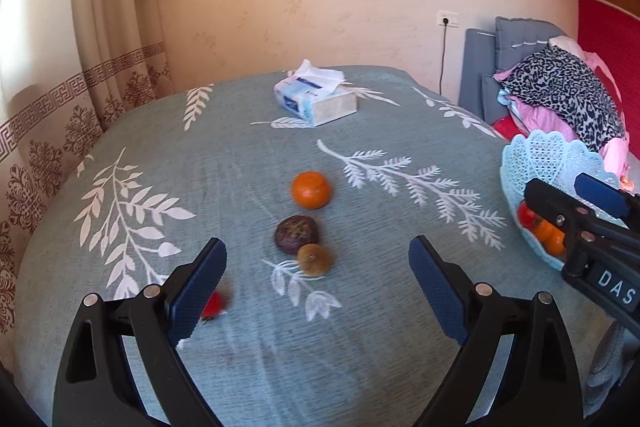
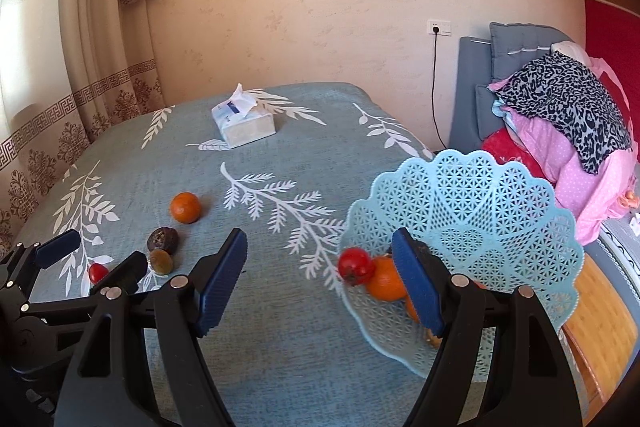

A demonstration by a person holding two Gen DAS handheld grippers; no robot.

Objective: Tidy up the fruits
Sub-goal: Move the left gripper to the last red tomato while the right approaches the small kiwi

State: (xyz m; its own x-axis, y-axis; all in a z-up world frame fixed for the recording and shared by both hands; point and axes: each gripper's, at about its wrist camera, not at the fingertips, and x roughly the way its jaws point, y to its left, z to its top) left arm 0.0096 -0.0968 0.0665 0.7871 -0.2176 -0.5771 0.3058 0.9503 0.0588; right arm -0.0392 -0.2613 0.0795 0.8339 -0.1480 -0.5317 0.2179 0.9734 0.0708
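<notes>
Four loose fruits on the table, more in the basket. Biggest to smallest:

Table (image 1: 248, 347): teal cloth with white leaf print, fills both views.

Fruit basket (image 2: 480, 195): light blue plastic lattice with scalloped rim, near-right edge of the table. Inside, a red tomato-like fruit (image 2: 355, 265) touches an orange (image 2: 385, 279); another orange piece sits behind the right gripper's finger, mostly hidden.

Left gripper (image 1: 318, 285): jaws spread wide, nothing between the pads, hovering over the near-centre of the table. Small red fruit (image 1: 214, 305) lies just beside its left fingertip, partly hidden by it; contact unclear.

Right gripper (image 2: 320, 279): jaws spread, nothing pinched. Its right finger overlaps the basket's near rim in view; the left finger is over bare cloth.

Tissue box (image 1: 316, 101): far centre of the table, tissue sticking out of the top, well apart from the fruit.

Loose fruit, roughly in a line at table centre, far to near:
- mandarin (image 1: 311, 189), on its own, near the next one.
- dark purple-brown round fruit (image 1: 296, 234), wrinkled.
- small brownish fruit (image 1: 315, 259), touching the dark one on its near-right side.

All three are beyond the left gripper's fingertips and well left of the basket.
</notes>
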